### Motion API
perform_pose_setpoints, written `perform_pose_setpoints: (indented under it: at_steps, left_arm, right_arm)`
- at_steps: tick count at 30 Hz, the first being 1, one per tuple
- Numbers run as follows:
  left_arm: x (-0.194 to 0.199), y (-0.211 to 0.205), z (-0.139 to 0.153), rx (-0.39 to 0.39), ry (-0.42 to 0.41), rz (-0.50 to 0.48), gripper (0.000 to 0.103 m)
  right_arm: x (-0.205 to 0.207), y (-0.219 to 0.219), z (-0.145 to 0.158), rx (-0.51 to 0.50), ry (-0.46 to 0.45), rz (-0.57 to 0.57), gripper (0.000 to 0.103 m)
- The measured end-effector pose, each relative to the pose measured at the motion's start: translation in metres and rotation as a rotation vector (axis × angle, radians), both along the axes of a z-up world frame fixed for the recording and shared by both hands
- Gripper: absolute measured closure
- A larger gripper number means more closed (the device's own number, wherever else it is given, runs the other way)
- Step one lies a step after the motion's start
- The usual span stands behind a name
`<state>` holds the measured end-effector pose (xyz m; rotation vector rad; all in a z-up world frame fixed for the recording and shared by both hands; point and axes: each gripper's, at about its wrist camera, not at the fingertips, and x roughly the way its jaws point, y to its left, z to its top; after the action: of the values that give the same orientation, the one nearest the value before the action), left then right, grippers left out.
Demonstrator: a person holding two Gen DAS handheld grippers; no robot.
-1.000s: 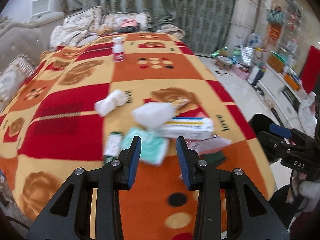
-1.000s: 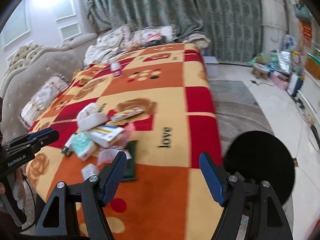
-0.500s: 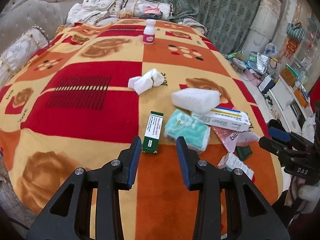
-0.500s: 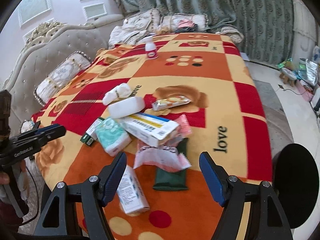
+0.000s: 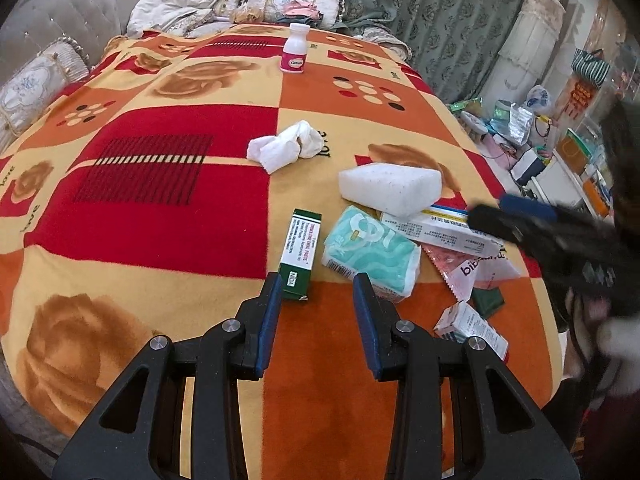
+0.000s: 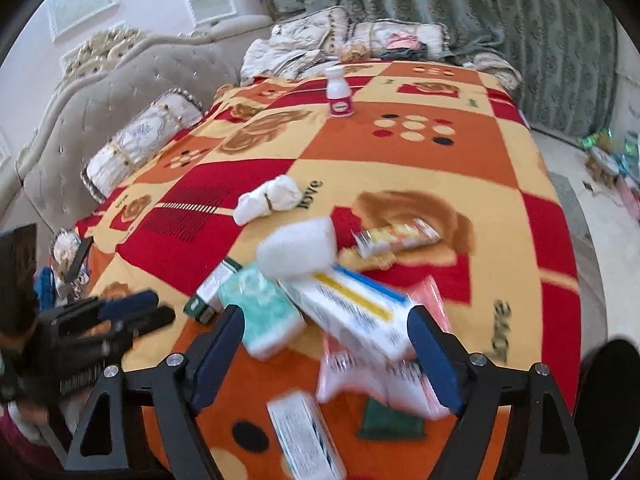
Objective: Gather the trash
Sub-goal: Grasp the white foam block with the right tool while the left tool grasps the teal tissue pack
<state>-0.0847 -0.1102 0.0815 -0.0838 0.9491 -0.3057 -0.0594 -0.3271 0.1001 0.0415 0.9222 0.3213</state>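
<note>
Trash (image 5: 372, 252) lies heaped on the bed (image 5: 160, 200); you've swung both in over it. Your right hand-held gripper (image 6: 326, 350) is opening above the long box (image 6: 352, 312), your left hand-held gripper (image 5: 316, 304) hangs empty, jaws apart.

Left claw (image 5: 316, 292) hangs narrowly parted and empty, while right claw (image 6: 326, 328) is opening wide.
</note>
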Motion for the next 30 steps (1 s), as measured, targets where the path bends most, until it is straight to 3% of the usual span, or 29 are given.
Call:
perform_pose_setpoints:
  at_steps: [5, 10, 12, 20, 23, 25, 30]
  left_arm:
    - [0.0, 0.005, 0.001, -0.021, 0.01, 0.011, 0.069]
    - [0.004, -0.002, -0.005, -0.068, 0.045, 0.0, 0.069]
    - [0.007, -0.009, -0.011, -0.083, 0.061, -0.005, 0.069]
    - [0.031, -0.037, -0.033, -0.141, 0.102, 0.045, 0.067]
    - [0.043, -0.042, -0.042, -0.168, 0.12, 0.1, 0.053]
    - [0.047, -0.046, -0.05, -0.182, 0.144, 0.122, 0.053]
    - [0.051, -0.053, -0.053, -0.177, 0.103, 0.138, 0.058]
  right_arm:
    - [0.046, 0.033, -0.004, -0.054, 0.05, 0.064, 0.018]
    - [0.086, 0.054, -0.031, -0.094, 0.147, 0.098, 0.02]
    - [0.09, 0.053, -0.038, -0.085, 0.164, 0.092, 0.048]
    - [0.052, 0.01, -0.005, 0.039, 0.021, 0.057, 0.047]
    - [0.03, -0.007, 0.007, 0.027, -0.033, 0.036, 0.047]
    - [0.017, -0.021, 0.01, 0.042, -0.047, 0.013, 0.047]
    - [-0.002, -0.045, 0.01, 0.024, -0.061, -0.038, 0.047]
